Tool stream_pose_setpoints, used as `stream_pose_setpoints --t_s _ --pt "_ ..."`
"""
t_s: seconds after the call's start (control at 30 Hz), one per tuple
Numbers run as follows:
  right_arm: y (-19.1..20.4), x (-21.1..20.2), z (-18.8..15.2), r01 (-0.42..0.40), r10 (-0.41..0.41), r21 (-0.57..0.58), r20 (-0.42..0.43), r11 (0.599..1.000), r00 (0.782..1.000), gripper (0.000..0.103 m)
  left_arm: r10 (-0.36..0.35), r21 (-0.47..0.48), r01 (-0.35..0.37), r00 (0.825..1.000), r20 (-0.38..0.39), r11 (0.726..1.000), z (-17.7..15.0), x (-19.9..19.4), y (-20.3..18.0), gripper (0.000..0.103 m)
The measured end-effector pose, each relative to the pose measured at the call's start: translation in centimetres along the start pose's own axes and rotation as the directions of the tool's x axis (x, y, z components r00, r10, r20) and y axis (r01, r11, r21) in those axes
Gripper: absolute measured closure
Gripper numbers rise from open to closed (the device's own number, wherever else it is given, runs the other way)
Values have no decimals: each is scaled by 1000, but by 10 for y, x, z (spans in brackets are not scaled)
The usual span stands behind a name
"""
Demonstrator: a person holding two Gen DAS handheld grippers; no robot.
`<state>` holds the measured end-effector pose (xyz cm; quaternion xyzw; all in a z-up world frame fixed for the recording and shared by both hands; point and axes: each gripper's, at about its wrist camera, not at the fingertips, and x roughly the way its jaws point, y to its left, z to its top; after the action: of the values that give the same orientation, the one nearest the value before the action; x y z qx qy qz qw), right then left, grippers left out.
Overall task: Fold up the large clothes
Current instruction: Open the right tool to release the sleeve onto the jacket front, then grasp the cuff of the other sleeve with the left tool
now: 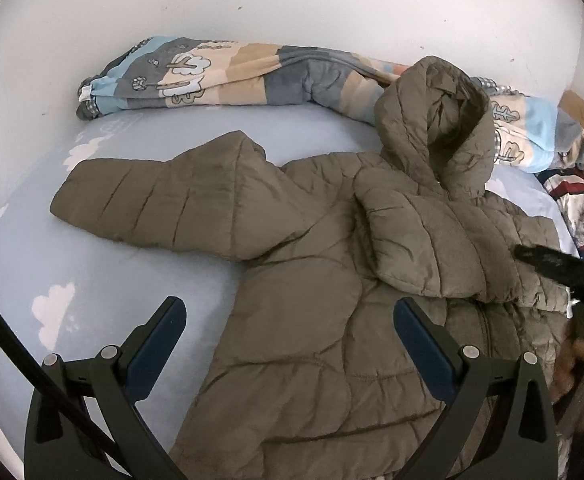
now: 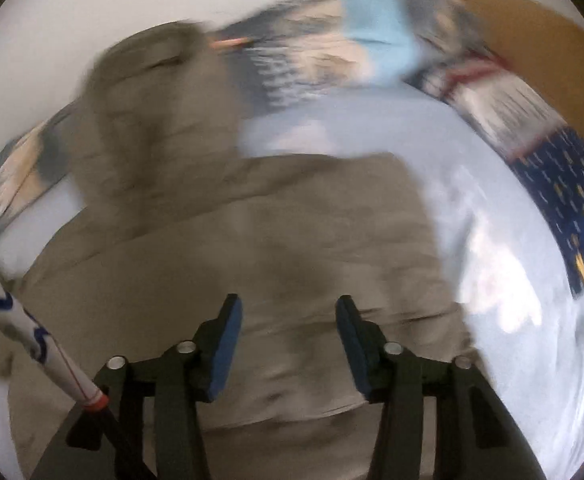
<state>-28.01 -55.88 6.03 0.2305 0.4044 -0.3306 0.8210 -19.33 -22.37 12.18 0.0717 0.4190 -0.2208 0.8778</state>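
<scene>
An olive quilted hooded jacket (image 1: 312, 300) lies flat on a light-blue bed sheet (image 1: 92, 280). One sleeve (image 1: 152, 208) stretches out to the left. The other sleeve (image 1: 420, 240) is folded across the chest, below the hood (image 1: 436, 120). My left gripper (image 1: 290, 308) hangs open and wide over the jacket's lower body, nothing between its pads. In the blurred right wrist view my right gripper (image 2: 288, 302) is open above the jacket (image 2: 272, 240), with no cloth pinched. Its dark finger (image 1: 552, 268) and a hand show at the right edge of the left wrist view.
A rolled patterned blanket (image 1: 212, 76) lies along the white wall (image 1: 292, 0) behind the jacket. A brown board (image 2: 532, 32) and a navy patterned cloth (image 2: 564, 200) are on the right. A white tube with blue marks (image 2: 24, 320) crosses the lower left of the right wrist view.
</scene>
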Motion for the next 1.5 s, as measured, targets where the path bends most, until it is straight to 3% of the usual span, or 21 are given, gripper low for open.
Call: stream_pose_setpoints --t_s 0.1,0.27,0.37,0.47,0.53,0.7,0.87,0.93,1.0,1.03,1.13,1.2,1.3,1.37,1.43,1.5 --pt "47 5 -15 -136 134 -36 -61 990 989 47 2 4 -2 1000 7 1000 0 -3 2 0" --pt "100 31 -39 8 -28 -224 -89 974 996 43 -4 -2 4 1000 -3 1000 1 -2 8 0" --pt "92 25 -36 -37 13 -197 -124 980 992 43 -20 -19 20 1000 -17 1000 2 -2 12 0" --pt "70 -11 -35 -165 150 -104 -141 981 979 42 -23 -18 22 1000 -13 1000 3 -4 12 0" --pt "53 -39 -47 -205 194 -70 -144 976 970 42 -21 -14 21 1000 -10 1000 2 -5 11 0" --pt "20 -96 -99 -197 188 -43 -161 979 969 40 -16 -13 16 1000 -9 1000 -1 -6 10 0" --pt "5 -83 -167 -204 192 -14 -281 979 940 38 13 26 -13 1000 -20 1000 -9 -2 1 0" --pt "14 -72 -174 -173 148 -59 -299 983 943 34 32 54 -31 999 -26 998 -14 2 -3 0" --pt "24 -78 -170 -175 141 -90 -294 980 945 31 46 78 -43 998 -31 996 -17 6 -7 0" --pt "27 -84 -165 -210 180 -81 -277 974 944 32 52 91 -48 998 -36 995 -19 9 -10 0" --pt "36 -110 -146 -210 189 -115 -168 971 967 32 61 130 -50 995 -81 990 -25 25 -18 0" --pt "39 -117 -136 -215 200 -122 -121 969 972 31 77 173 -55 989 -123 983 -32 38 -27 0" --pt "33 -107 -125 -245 234 -60 -145 968 961 31 76 240 -21 972 -222 970 -46 60 -41 0" --pt "34 -99 -123 -216 206 -50 -149 975 967 31 97 275 -23 961 -259 961 -52 69 -46 0" --pt "30 -91 -123 -195 185 -52 -156 979 970 31 97 293 -20 963 -251 956 -51 69 -48 0" --pt "27 -87 -126 -185 175 -45 -159 982 972 31 48 266 16 971 -233 964 -43 61 -45 0"
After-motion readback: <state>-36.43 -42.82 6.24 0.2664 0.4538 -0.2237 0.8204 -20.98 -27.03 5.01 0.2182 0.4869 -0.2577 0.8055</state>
